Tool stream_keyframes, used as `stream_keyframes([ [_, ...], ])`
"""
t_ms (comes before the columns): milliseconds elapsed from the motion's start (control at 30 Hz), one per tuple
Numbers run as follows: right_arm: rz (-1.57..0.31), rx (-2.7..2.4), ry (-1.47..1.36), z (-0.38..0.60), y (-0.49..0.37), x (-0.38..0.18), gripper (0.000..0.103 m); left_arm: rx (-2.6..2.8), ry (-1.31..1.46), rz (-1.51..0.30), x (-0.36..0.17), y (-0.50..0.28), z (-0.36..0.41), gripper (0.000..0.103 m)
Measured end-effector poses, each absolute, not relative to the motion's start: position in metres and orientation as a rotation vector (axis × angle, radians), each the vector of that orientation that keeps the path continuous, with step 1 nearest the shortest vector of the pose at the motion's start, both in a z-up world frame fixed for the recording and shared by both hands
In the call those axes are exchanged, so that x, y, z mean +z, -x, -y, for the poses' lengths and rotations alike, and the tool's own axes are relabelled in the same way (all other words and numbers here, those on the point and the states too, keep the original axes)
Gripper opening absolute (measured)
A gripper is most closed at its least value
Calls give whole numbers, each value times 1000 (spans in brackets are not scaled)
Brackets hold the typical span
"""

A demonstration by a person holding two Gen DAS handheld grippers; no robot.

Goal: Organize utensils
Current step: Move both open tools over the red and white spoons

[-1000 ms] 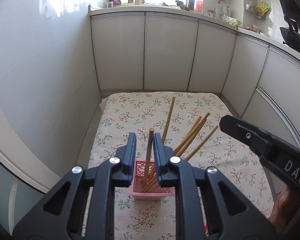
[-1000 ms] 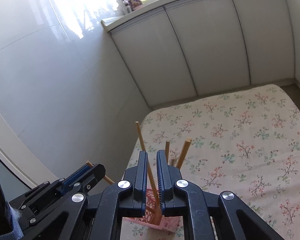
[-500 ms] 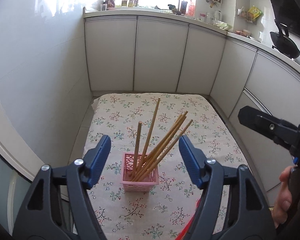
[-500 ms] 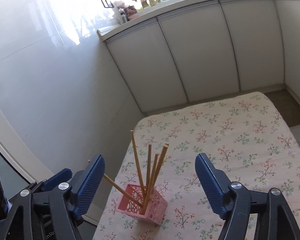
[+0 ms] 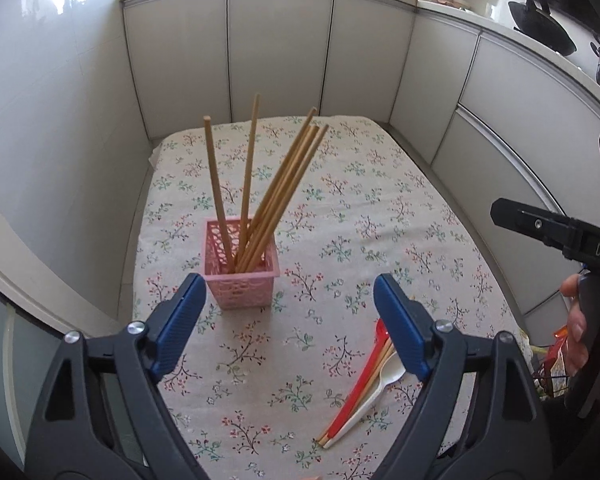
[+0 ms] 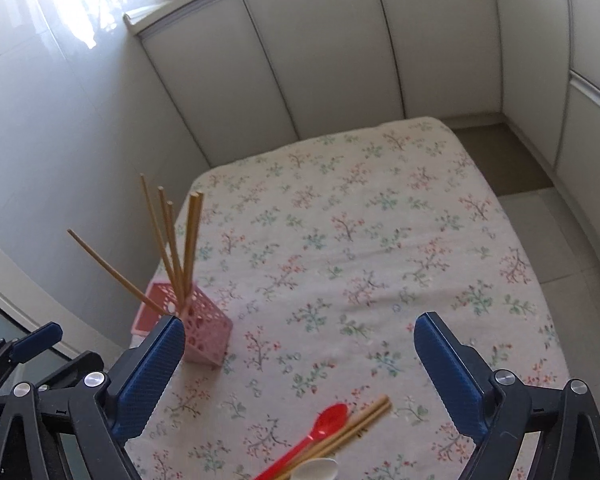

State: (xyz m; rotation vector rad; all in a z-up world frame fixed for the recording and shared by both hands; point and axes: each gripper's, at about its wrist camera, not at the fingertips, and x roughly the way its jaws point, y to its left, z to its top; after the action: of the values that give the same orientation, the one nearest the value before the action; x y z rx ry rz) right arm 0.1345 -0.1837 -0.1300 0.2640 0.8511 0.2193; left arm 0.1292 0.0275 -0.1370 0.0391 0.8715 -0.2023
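Observation:
A pink perforated basket stands on the floral tablecloth and holds several wooden chopsticks; it also shows in the right wrist view. A red spoon, a white spoon and two loose chopsticks lie near the front edge, also seen in the left wrist view. My left gripper is open and empty, pulled back from the basket. My right gripper is open and empty above the loose utensils.
White cabinet doors surround the table at the back and right. A glossy white wall runs along the left. A black pan sits on the counter at the far right. The right gripper's body shows at the left view's right edge.
Both grippers opened, let go of chopsticks into the basket, and drew back. The loose spoons and chopsticks at the front have come into view.

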Motion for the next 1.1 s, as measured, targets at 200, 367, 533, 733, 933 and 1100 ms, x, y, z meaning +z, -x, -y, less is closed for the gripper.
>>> stream_keyframes([
  [200,-961,182,-263,203,-129,-158,96,-235,-59,-981,-165,-127,-10,86],
  [367,-1061,158,-285,214,-126,-183,96,-257,-98,-1074,-190,-126,9,86],
  [533,-1169,155,-325,222,-125,-217,96,-249,-131,-1144,-212,-127,17,86],
  [733,-1315,197,-338,213,-122,-266,96,-226,-145,-1210,-237,-130,13,86],
  [933,-1399,279,-368,197,-124,-307,84,-213,-149,-1252,-251,-132,8,86],
  [1100,-1385,337,-366,186,-128,-315,54,-211,-150,-1253,-252,-132,8,86],
])
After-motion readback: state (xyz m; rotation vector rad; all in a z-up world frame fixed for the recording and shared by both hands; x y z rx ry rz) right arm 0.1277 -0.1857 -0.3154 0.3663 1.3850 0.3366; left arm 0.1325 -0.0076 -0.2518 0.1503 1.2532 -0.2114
